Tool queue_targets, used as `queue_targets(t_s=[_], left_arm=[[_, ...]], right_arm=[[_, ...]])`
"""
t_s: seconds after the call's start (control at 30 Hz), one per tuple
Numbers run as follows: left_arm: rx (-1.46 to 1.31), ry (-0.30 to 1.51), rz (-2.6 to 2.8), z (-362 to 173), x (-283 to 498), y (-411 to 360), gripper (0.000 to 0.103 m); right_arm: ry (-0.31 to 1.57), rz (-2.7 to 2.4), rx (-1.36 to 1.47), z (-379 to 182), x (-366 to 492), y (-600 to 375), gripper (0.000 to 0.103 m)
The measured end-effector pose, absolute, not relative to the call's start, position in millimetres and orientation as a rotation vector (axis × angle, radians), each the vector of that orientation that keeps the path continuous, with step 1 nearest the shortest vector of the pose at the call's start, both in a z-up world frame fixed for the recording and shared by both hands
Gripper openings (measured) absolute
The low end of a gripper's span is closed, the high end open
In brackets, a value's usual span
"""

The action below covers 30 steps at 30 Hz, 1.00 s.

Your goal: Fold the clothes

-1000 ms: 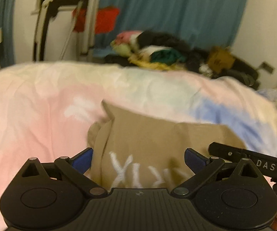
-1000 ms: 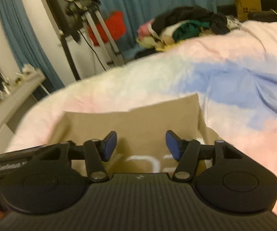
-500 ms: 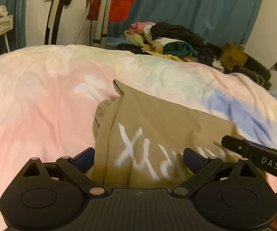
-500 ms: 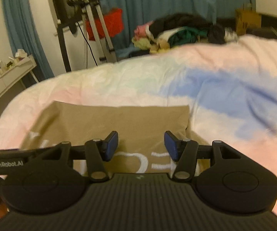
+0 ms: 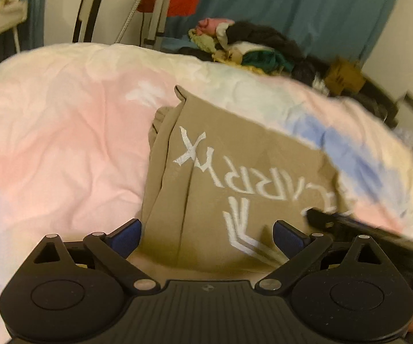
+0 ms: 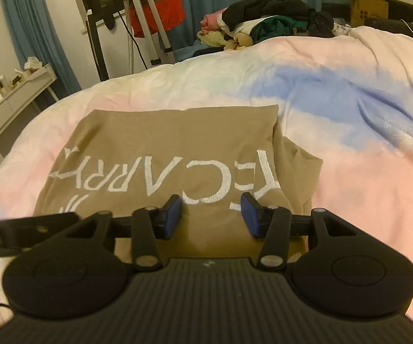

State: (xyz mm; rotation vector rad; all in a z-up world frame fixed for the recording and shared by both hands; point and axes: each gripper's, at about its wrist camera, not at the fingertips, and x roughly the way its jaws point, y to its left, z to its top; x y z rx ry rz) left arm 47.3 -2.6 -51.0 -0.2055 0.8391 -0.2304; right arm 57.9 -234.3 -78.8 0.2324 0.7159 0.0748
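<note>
Just ahead of and below the right gripper (image 6: 211, 211) lies the tan garment (image 6: 160, 149), folded to a rough rectangle on the pastel duvet (image 6: 364, 172); the 2 blue pads stand partly apart with only bare cloth showing between them, gripping nothing, and the jaws have just been closing a little. The left gripper (image 5: 207, 235) hangs over the same garment (image 5: 235, 172) from its other end, its pads set wider apart, and it too holds nothing. The relation that matters is that the garment's long axis runs across from one gripper toward the other, along the line of white lettering (image 6: 160, 177), so each tool faces 1 short end, and the near edge passes under both bodies. Judged from this, both hands are about equally near, the left at the end with the loose bunched folds (image 5: 160, 154) and the right at the end where an under-layer juts out (image 6: 301, 177). Hidden: the near hem, covered by both gripper bodies, so I cannot tell whether any pad touches cloth there. The left view is blurred at its right side, and the dark bar of the other tool (image 5: 364, 229) cuts off that corner. Farther off, beyond the duvet, sits a heap of unfolded clothes (image 6: 266, 20).
</note>
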Motion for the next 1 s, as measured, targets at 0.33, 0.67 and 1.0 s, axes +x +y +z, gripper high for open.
queue_targets(t_s=[0.33, 0.67, 1.0], left_arm=[[-0.506, 0.933, -0.409, -53.1, 21.1, 13.0, 0.099], [-0.856, 0.930, -0.266, -106.1, 59.7, 30.2, 0.094], [-0.936, 0.860, -0.179, -104.7, 54.3, 51.8, 0.031]], right_arm=[[0.723, 0.068, 0.221, -76.7, 57.3, -231.0, 0.049], [0.725, 0.061, 0.220, -77.3, 57.4, -229.7, 0.049], [0.634, 0.146, 0.542, -49.6, 36.6, -254.4, 0.052]])
